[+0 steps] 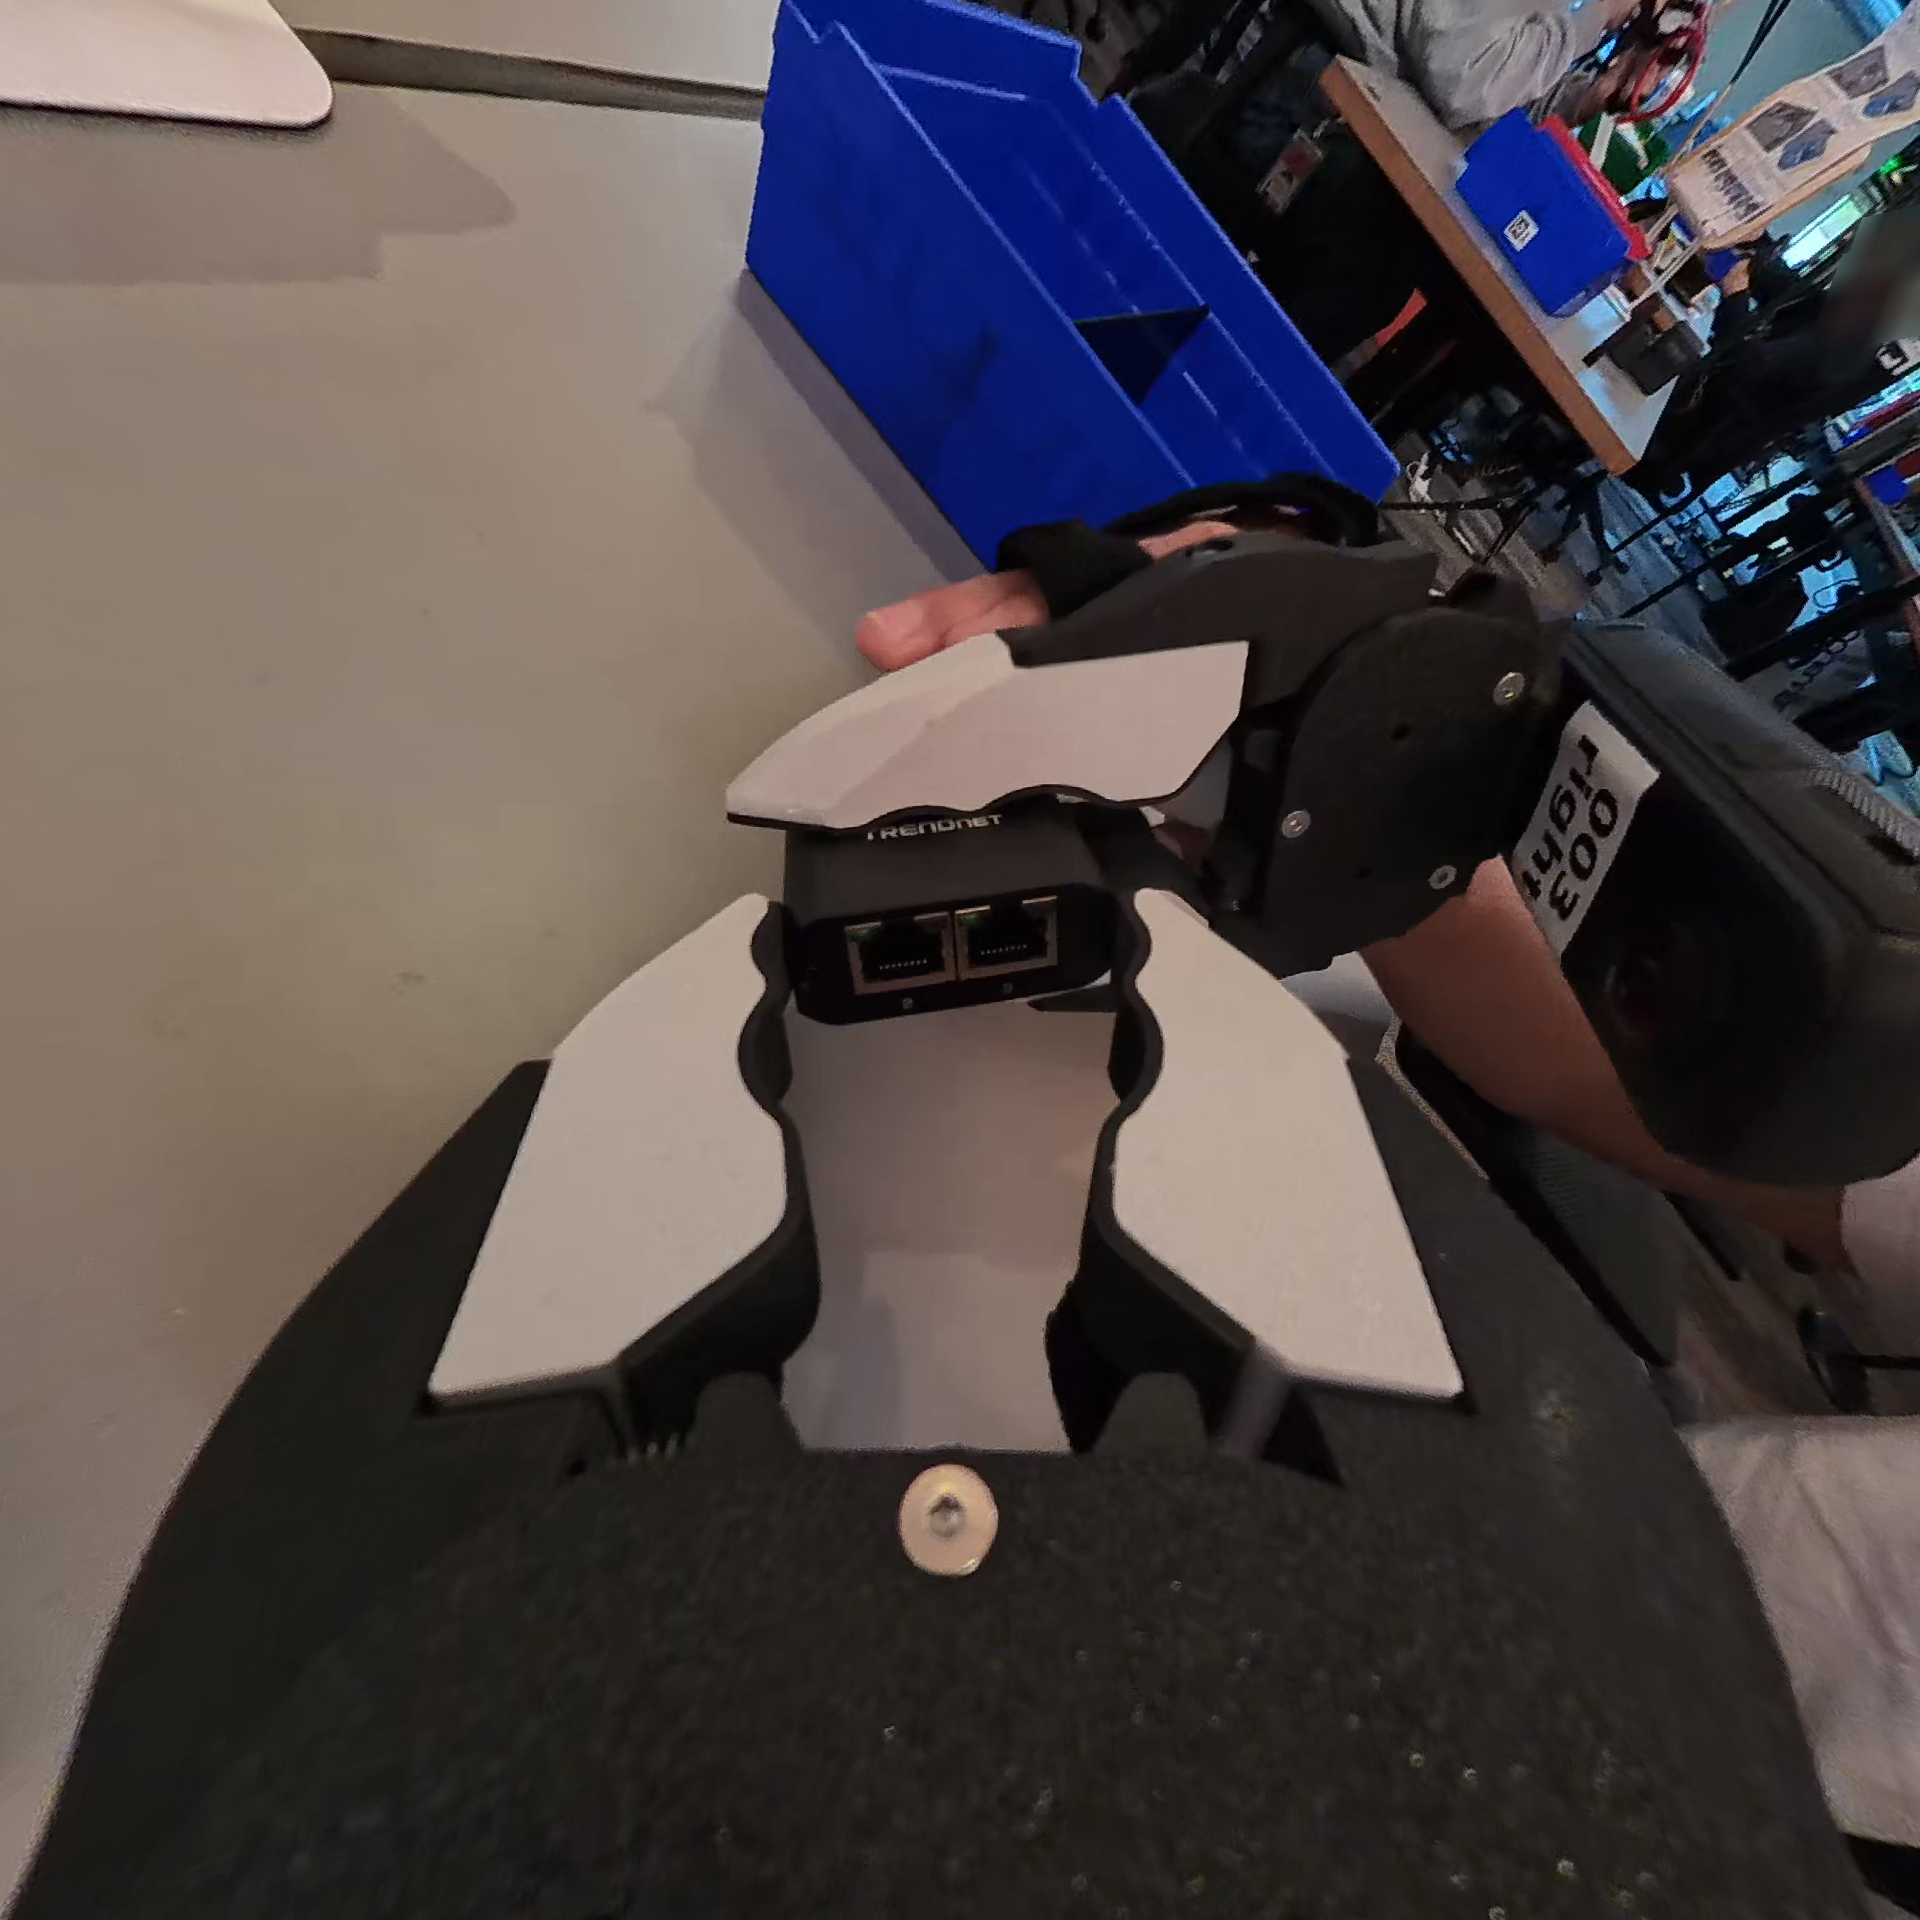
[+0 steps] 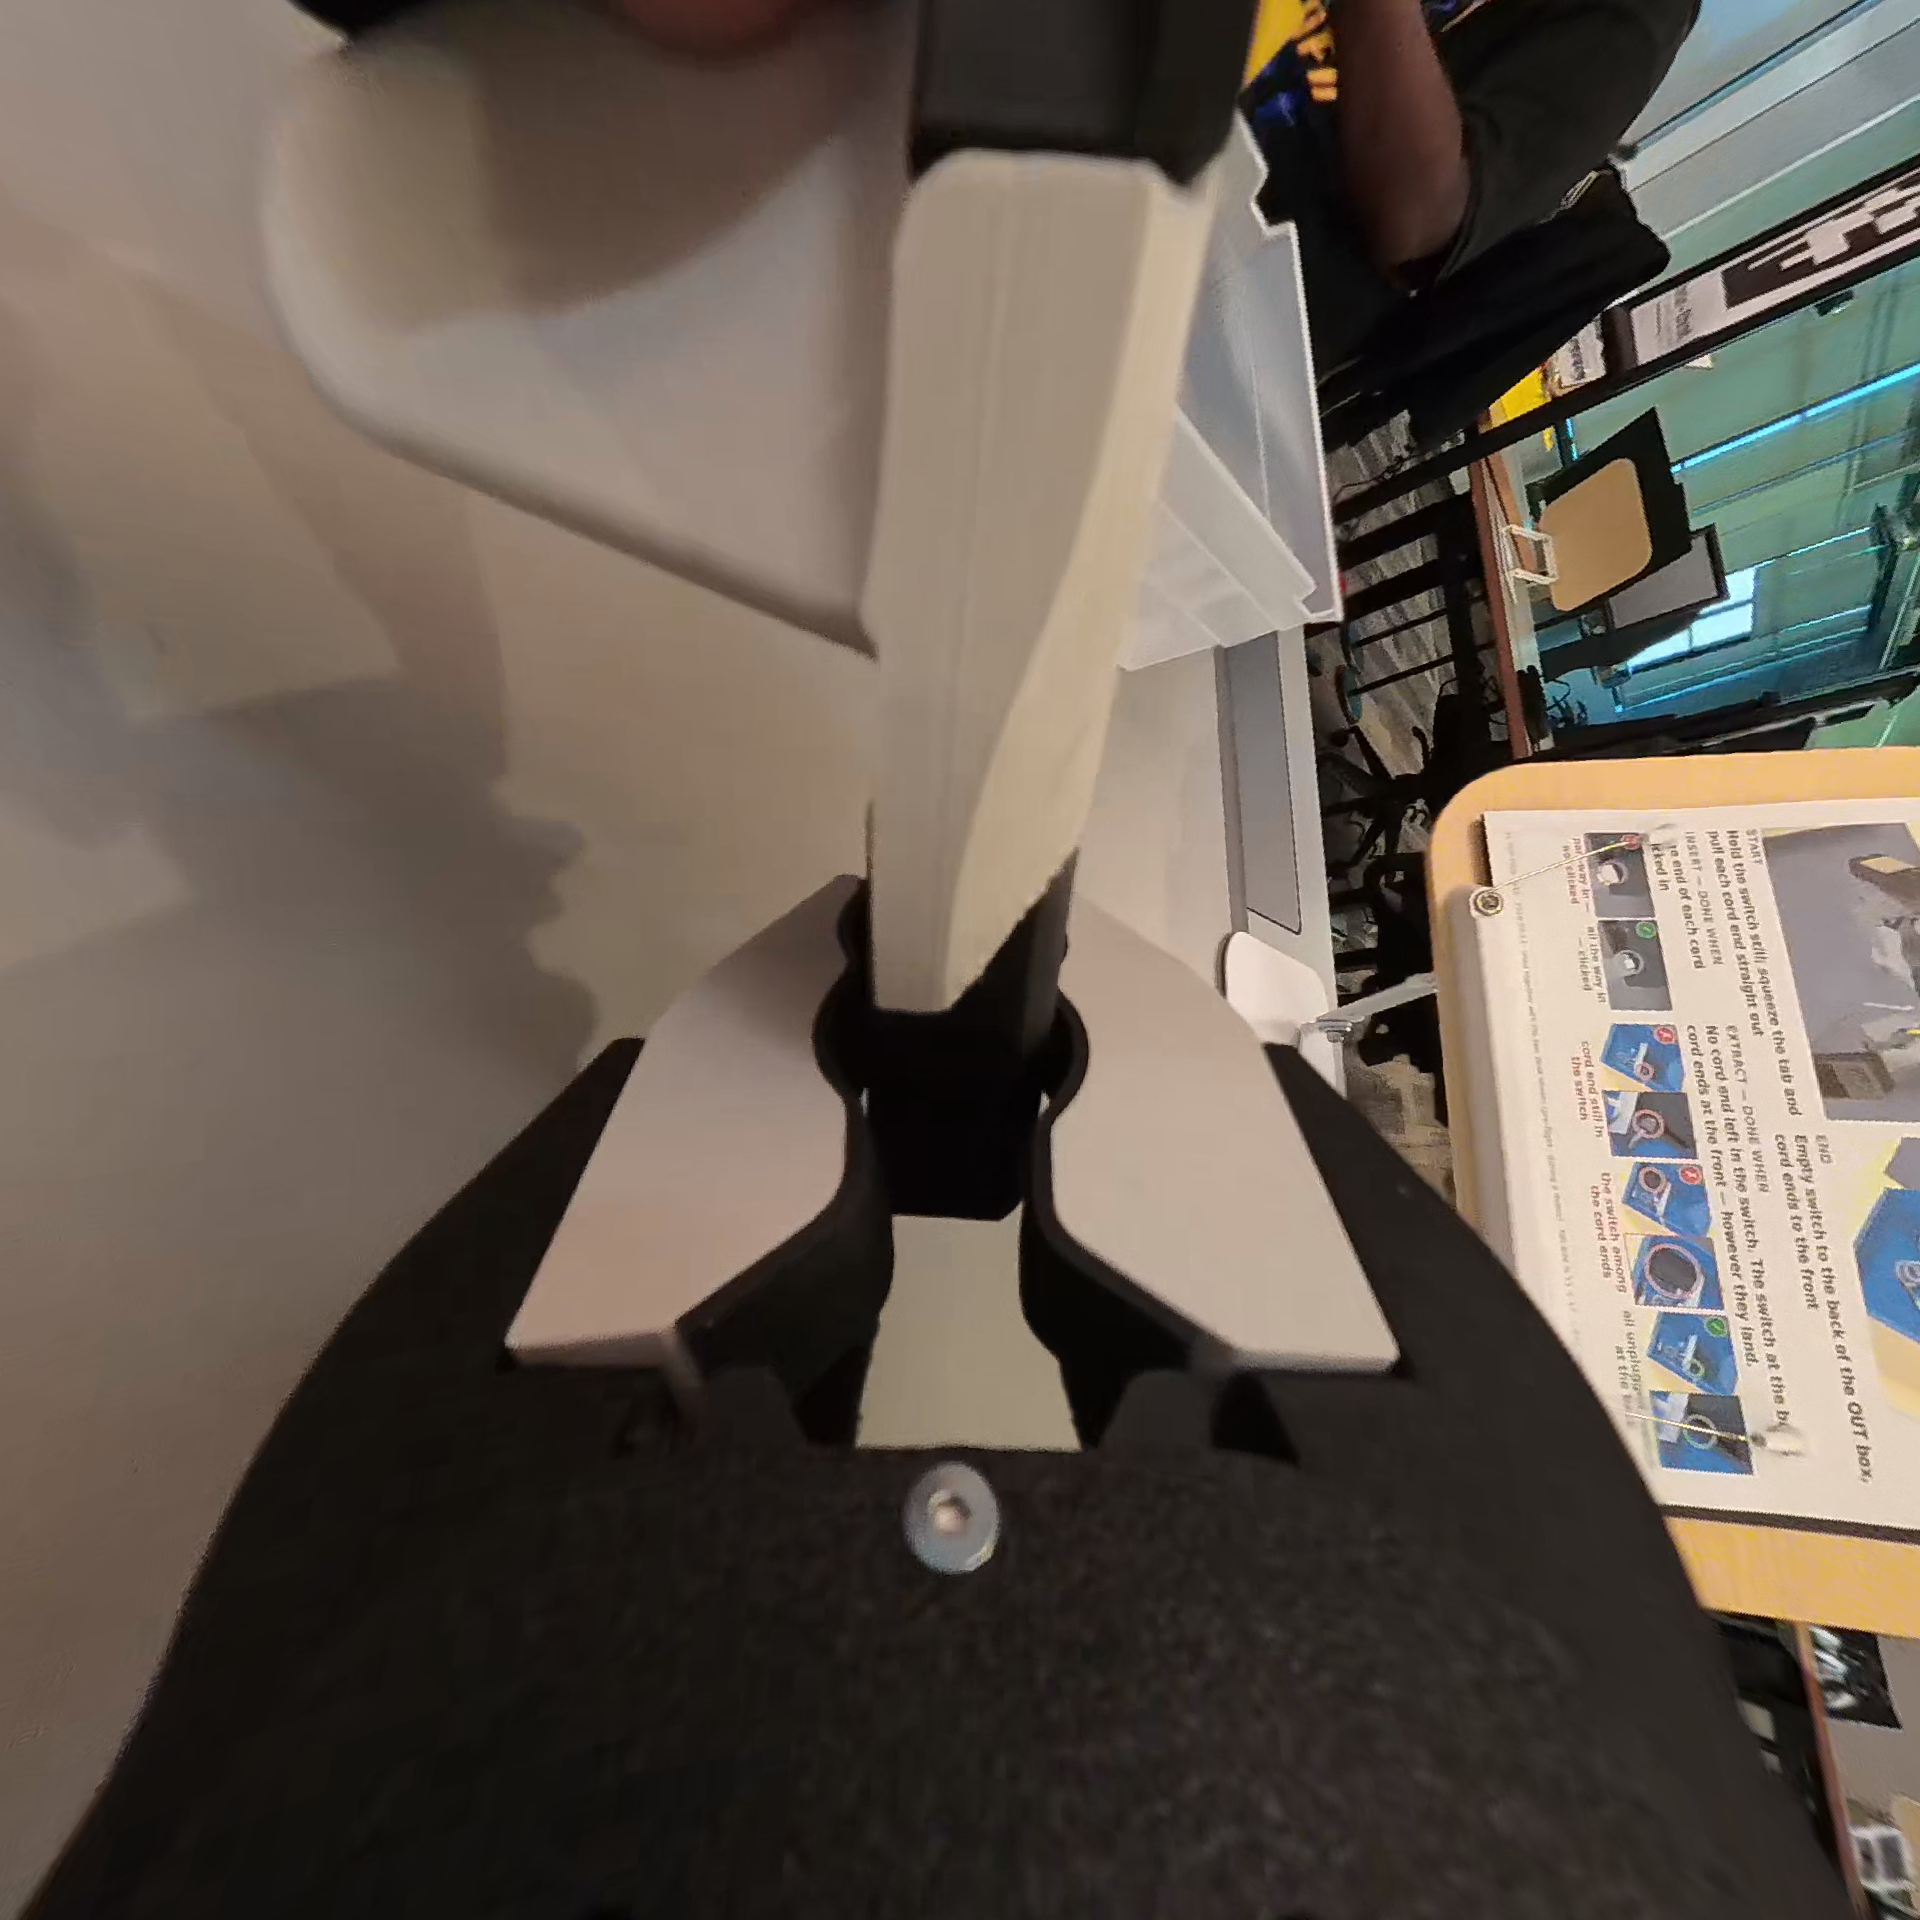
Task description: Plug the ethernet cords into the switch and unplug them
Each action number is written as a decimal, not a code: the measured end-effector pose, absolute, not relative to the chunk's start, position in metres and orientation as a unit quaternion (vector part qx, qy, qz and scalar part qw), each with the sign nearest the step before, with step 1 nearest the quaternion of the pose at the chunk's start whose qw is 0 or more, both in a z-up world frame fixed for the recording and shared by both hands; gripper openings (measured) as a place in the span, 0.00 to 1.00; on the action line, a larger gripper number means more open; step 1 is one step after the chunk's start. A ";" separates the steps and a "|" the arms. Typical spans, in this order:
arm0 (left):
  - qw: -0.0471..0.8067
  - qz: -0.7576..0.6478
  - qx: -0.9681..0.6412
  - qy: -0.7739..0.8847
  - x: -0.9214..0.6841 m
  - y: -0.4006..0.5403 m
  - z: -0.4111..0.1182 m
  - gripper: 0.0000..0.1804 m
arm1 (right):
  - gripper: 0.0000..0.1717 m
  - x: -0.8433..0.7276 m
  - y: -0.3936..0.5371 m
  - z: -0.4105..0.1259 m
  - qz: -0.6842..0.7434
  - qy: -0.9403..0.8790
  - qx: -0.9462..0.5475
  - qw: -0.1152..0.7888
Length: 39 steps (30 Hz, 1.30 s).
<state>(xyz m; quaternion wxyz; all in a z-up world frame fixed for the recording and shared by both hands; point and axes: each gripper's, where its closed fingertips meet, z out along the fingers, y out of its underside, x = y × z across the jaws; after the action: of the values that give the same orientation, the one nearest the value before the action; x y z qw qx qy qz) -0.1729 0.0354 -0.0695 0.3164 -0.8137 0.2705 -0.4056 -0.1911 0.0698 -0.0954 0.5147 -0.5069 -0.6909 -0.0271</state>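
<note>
In the left wrist view a black switch (image 1: 940,894) with two bare ethernet ports faces me, held above the grey table (image 1: 312,623). My left gripper (image 1: 951,935) is shut on the switch, its pads pressing on its two sides. The right gripper's upper finger (image 1: 987,727) lies across the top of the switch, and a lower finger shows under it. In the right wrist view my right gripper (image 2: 951,997) is shut on the black switch (image 2: 945,1132), with a white finger (image 2: 997,623) of the left gripper just ahead. No cord shows.
A blue bin (image 1: 1039,312) stands on the table behind the switch. A clear plastic bin (image 2: 1236,468) is ahead in the right wrist view. A wooden board with an instruction sheet (image 2: 1714,1143) is at the right. A white stand base (image 1: 156,62) is far left.
</note>
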 end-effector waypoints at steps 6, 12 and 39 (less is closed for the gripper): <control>0.355 -0.417 -0.786 0.286 -0.180 0.035 -0.052 0.30 | 0.15 -0.196 0.074 -0.078 0.023 -0.681 -0.483 0.551; 0.459 -0.408 -0.742 0.268 -0.243 0.011 -0.047 0.38 | 0.15 -0.188 0.099 -0.034 0.035 -0.665 -0.406 0.626; 0.570 -0.400 -0.679 0.235 -0.289 -0.024 -0.061 0.20 | 0.15 -0.199 0.097 0.017 -0.023 -0.710 -0.238 0.663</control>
<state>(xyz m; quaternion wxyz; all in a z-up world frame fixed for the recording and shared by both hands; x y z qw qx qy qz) -0.2886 -0.0237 -0.0609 0.5698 -0.6786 0.2348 -0.3997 -0.1990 0.0973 0.0174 0.6628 -0.2377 -0.7097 -0.0231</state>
